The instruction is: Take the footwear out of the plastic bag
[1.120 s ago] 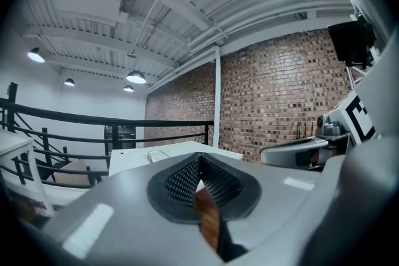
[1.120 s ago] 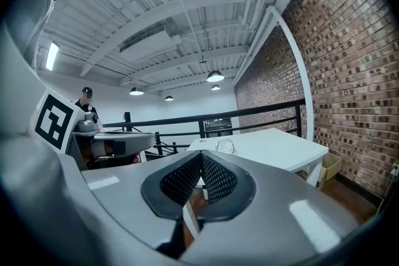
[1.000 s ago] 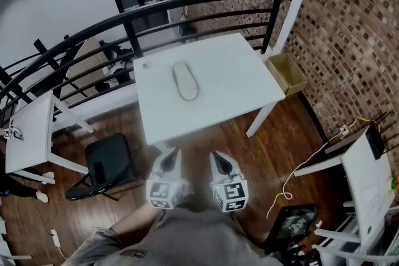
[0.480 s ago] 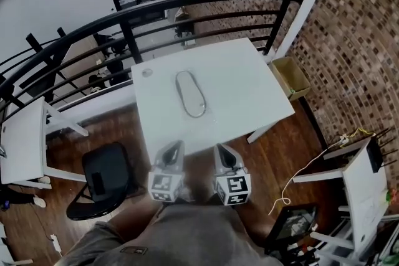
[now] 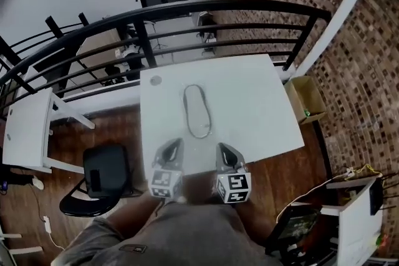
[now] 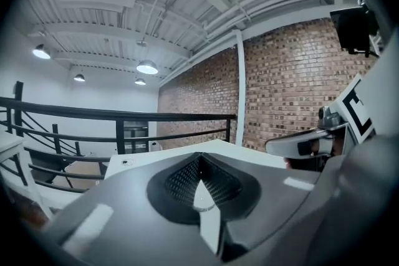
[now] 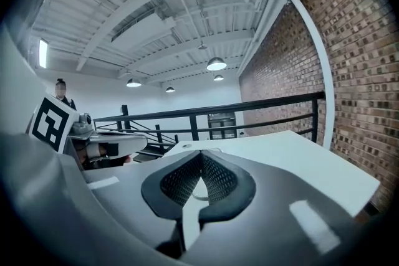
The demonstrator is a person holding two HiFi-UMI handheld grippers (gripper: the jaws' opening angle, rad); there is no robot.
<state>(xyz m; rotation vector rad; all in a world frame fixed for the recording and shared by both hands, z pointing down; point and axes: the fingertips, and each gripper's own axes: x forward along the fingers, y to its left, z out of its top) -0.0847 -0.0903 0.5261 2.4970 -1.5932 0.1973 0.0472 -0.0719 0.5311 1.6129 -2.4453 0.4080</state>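
Your left tongs and right tongs are both closed on nothing. Ahead and between them, the plastic bag holding the footwear lies on the white counter. Its long axis runs straight away from you, with its near end about equally close to either hand.

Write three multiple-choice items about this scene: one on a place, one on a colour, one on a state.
1. Where does the bagged footwear lie? A on a shelf; B on the white table; C in a drawer.
2. What colour is the railing behind the table? A red; B black; C yellow.
3. How do the left tool and right tool stand? A wide open; B shut on the bag; C shut, empty.
Key: B, it lies mid-table; B, the bars are black; C, jaws meet with nothing between.
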